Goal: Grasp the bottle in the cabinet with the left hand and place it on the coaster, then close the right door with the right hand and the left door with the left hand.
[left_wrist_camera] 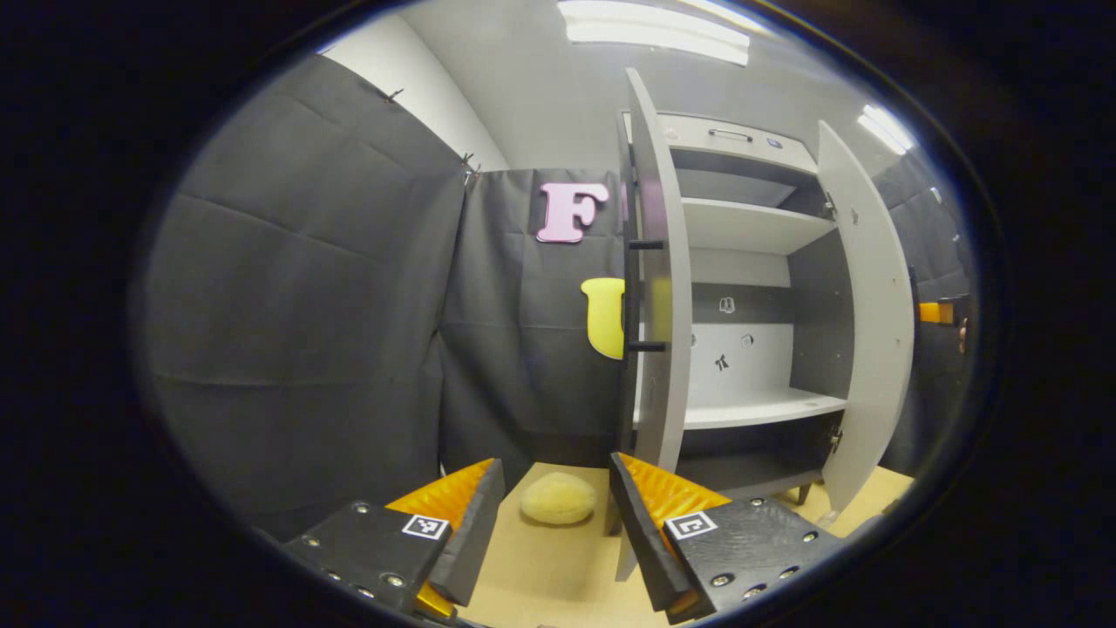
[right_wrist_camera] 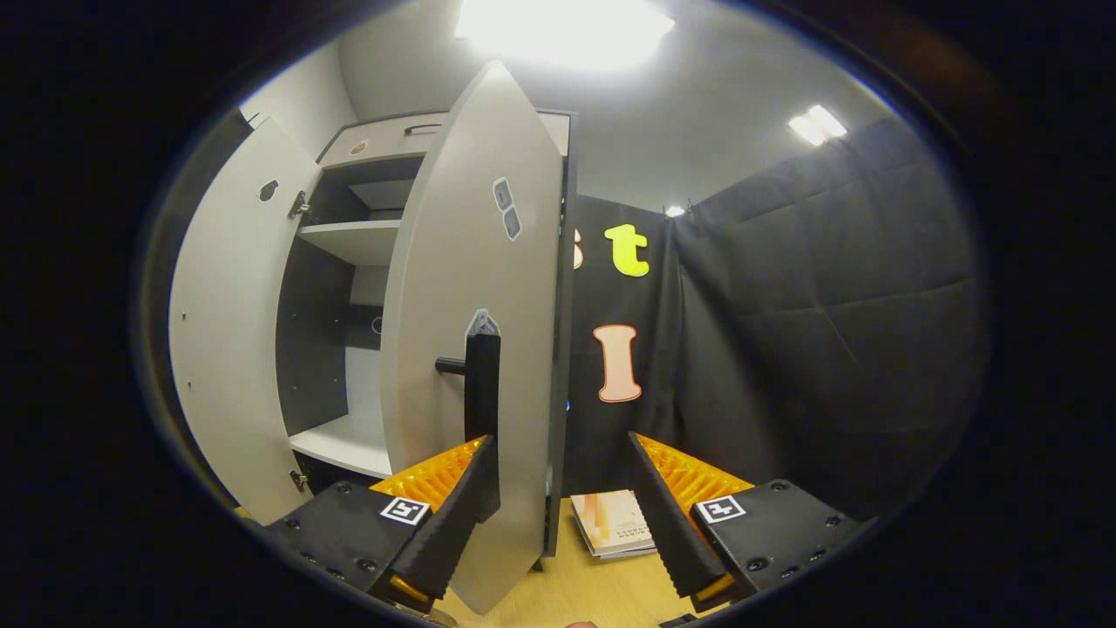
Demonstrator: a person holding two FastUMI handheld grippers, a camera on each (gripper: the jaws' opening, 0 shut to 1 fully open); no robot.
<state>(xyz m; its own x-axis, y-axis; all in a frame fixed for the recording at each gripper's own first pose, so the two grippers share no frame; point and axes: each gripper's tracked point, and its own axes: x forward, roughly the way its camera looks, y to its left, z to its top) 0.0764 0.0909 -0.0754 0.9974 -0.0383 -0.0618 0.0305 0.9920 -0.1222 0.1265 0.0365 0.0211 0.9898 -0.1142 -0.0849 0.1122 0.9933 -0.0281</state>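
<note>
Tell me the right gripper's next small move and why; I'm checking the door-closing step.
Probably ease the right gripper forward against the right door and start swinging it toward the cabinet. That door stands wide open, its edge sits between the open fingers, and its handle is just above one finger, so a push looks within reach.

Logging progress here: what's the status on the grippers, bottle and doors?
Left gripper open, empty, near left door. Right gripper open at right door, edge between fingers. Both doors open; shelves bare, bottle unseen. Yellow sponge on table.
</note>
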